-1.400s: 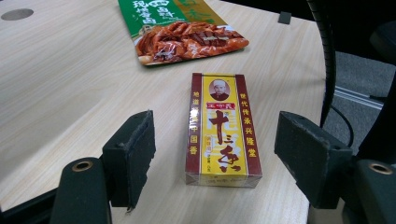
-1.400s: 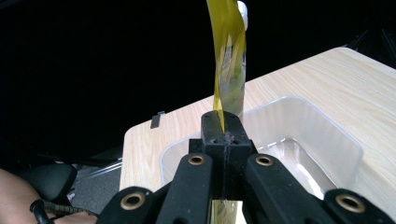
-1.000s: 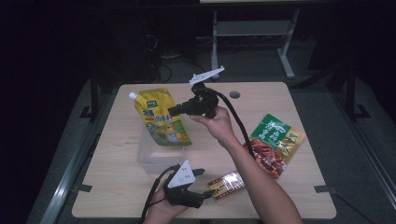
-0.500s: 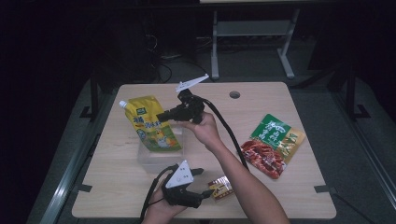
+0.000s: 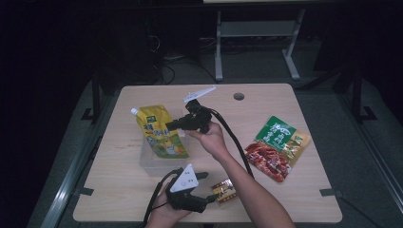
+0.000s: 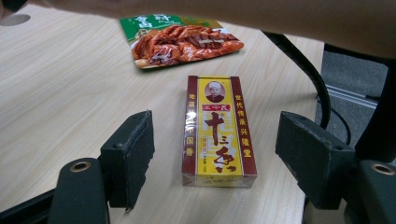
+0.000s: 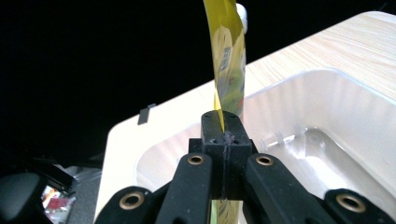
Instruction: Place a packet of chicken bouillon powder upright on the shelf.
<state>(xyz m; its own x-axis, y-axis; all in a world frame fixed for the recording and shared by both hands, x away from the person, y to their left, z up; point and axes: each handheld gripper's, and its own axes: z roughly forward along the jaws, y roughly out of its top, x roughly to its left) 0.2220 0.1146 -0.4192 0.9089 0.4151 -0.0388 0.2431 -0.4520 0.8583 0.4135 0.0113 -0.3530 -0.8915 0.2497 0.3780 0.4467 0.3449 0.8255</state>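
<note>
Dark room, pale wooden table | my right gripper clamps the edge of a yellow pouch, hanging over a clear tray | pouch looks soft, floppy, slippery; pinch the flat seam | my left gripper spread wide around a small box, not touching

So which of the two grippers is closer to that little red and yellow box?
The left. The left gripper lies on the table with its open jaws either side of the box, not touching it. The right gripper is farther up the table, shut on the yellow pouch over the clear tray.
</note>
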